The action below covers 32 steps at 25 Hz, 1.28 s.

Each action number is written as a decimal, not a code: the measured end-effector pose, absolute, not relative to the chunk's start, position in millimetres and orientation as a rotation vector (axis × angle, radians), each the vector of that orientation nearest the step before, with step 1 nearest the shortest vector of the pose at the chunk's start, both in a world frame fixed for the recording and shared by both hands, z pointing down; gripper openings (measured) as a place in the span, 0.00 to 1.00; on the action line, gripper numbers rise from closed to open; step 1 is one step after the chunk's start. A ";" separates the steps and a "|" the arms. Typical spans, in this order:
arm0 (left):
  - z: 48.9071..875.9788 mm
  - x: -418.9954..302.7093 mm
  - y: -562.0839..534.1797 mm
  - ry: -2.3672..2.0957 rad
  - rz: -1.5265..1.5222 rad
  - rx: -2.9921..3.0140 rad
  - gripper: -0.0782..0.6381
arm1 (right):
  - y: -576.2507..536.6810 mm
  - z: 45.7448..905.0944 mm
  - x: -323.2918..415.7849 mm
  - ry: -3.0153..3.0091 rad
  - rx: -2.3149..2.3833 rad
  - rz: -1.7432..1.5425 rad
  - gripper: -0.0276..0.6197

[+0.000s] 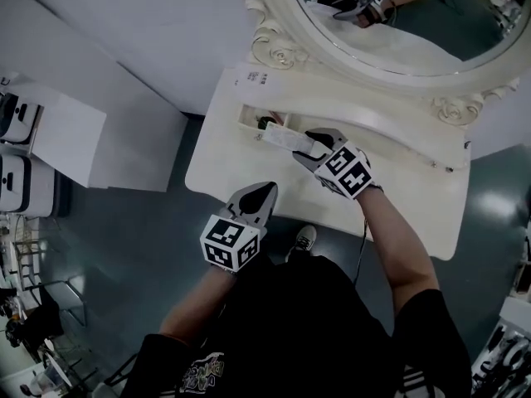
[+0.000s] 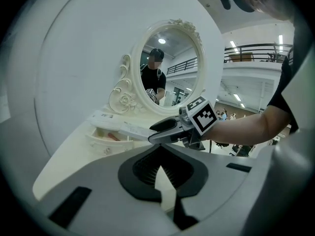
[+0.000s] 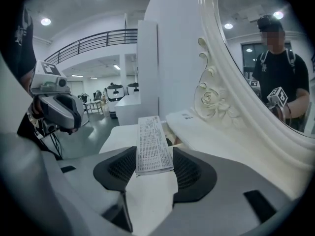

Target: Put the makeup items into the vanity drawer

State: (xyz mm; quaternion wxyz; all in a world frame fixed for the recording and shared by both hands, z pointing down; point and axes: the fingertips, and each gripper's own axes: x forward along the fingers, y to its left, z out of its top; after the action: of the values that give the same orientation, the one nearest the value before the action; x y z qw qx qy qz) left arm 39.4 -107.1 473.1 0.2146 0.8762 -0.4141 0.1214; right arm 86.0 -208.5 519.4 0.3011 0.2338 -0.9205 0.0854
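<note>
At far left, well apart from the work, low white cabinets (image 1: 58, 135) stand on the grey floor.

Left gripper (image 1: 267, 189): held at the front edge of the white vanity table (image 1: 398, 197), pointing toward the mirror. In the left gripper view (image 2: 160, 167) its jaws meet at the tips and nothing is between them.

Vanity drawer (image 1: 249, 116): pulled open at the back left of the tabletop, just below the carved mirror frame. A small red item (image 2: 112, 136) lies inside. Something dark lies beside it, too small to name.

Long white box (image 1: 282, 136): a slim carton with dense fine print on one face (image 3: 151, 141), held roughly level above the tabletop. Its near end is in the right gripper. Its far end reaches over the open drawer, and from the side (image 2: 130, 128) it hangs above the drawer rim. Whether it touches the rim cannot be told.

Right gripper (image 1: 309, 149): jaws closed on the near end of the box, one ribbed pad against each long side (image 3: 154, 155).

Oval mirror (image 1: 390, 23): behind and to the right, in an ornate cream frame, reflecting the person and one marker cube.
</note>
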 end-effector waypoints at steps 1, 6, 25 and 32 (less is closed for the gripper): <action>474.0 37.6 -109.8 -1.148 0.334 2.427 0.11 | -211.4 519.7 81.4 -2.437 0.619 0.232 0.42; 476.3 40.5 -123.8 -1.094 0.328 2.444 0.11 | -228.8 525.1 69.5 -2.390 0.625 0.240 0.42; 478.8 -12.2 -176.2 -0.989 0.303 2.465 0.11 | -274.9 550.5 21.0 -2.157 0.590 0.180 0.42; 485.0 -32.3 -186.9 -0.958 0.289 2.461 0.11 | -284.5 560.1 6.1 -2.108 0.606 0.201 0.42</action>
State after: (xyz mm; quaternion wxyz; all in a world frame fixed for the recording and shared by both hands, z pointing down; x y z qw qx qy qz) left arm -32.3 -186.9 485.0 0.2398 0.8993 -0.3501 0.1056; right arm 6.1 -284.5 560.1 0.4524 0.2453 -0.8535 0.0812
